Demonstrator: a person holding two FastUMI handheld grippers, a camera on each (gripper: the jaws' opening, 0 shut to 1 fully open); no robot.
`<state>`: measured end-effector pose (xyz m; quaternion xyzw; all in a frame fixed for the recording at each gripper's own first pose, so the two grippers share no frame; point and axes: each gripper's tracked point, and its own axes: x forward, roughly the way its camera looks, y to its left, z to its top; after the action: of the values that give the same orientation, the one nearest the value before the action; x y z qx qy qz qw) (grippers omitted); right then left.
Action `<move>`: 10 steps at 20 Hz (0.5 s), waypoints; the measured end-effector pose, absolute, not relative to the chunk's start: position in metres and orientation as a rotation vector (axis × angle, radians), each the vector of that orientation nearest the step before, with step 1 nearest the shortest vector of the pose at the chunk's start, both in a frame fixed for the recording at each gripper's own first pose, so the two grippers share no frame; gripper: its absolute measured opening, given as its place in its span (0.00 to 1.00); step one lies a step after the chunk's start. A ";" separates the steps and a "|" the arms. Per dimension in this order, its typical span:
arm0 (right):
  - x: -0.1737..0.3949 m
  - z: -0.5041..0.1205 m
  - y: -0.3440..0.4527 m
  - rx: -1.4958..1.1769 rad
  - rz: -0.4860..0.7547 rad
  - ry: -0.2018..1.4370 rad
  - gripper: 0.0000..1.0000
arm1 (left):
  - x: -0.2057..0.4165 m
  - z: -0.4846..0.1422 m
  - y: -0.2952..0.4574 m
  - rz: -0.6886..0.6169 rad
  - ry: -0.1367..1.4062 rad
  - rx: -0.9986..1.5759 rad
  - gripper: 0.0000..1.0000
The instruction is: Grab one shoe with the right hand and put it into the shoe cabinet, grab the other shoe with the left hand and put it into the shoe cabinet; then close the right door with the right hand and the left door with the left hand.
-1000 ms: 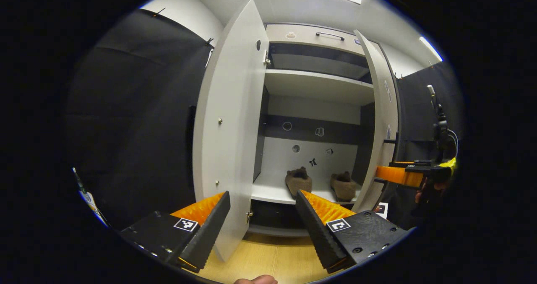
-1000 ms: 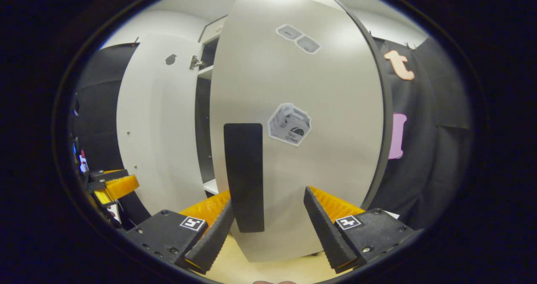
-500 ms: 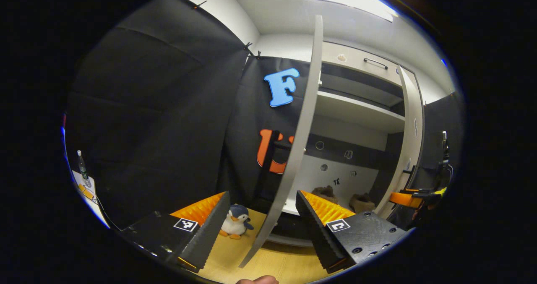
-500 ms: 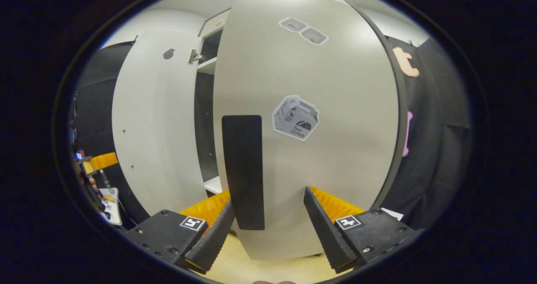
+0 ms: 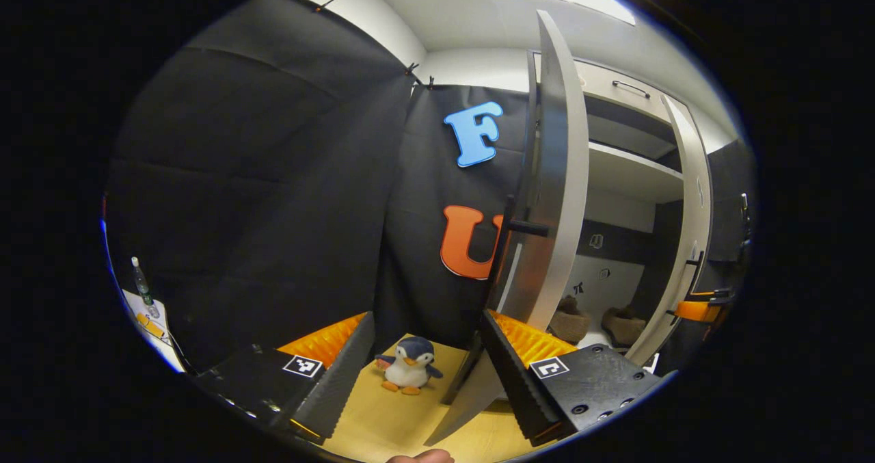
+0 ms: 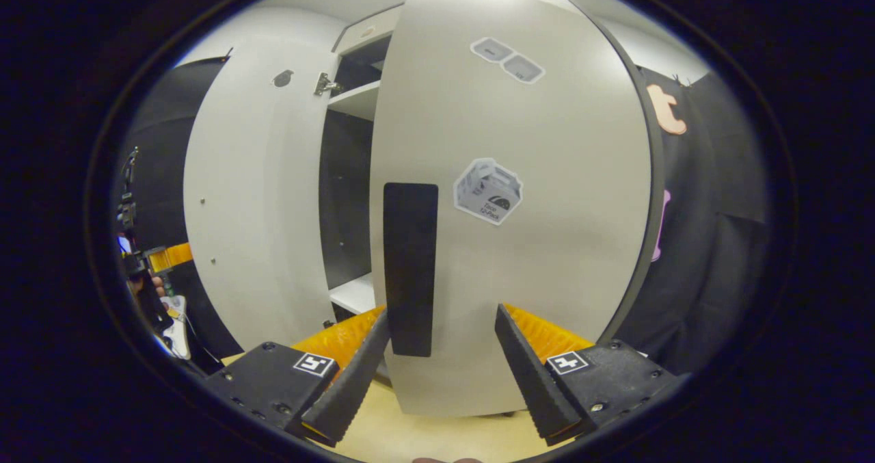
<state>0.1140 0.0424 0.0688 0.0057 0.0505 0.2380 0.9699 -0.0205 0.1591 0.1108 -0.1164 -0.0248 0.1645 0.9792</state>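
Both views face the shoe cabinet (image 5: 618,169) (right closer)

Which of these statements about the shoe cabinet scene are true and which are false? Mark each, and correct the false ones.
1. Both shoes sit inside the cabinet. True.
2. The right door is fully closed. False: it stands partly open, with a dark gap and a shelf beside it.
3. The right tongs are open, in front of the door's black handle. True.
4. The left tongs are shut on a shoe. False: they are open and hold nothing.
5. A toy penguin stands on the floor. True.
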 end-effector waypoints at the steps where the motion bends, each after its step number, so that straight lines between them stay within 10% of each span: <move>1: 0.113 0.067 0.042 0.012 0.479 0.106 0.98 | -0.021 0.111 0.156 0.329 -0.049 -0.211 0.94; 10: 0.107 0.057 0.049 -0.002 0.489 0.140 0.98 | -0.024 0.115 0.145 0.337 -0.046 -0.247 0.94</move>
<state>0.1069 0.0490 0.0568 -0.0010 0.0694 0.2419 0.9678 -0.0243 0.1451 0.1148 -0.1224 -0.0227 0.1674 0.9780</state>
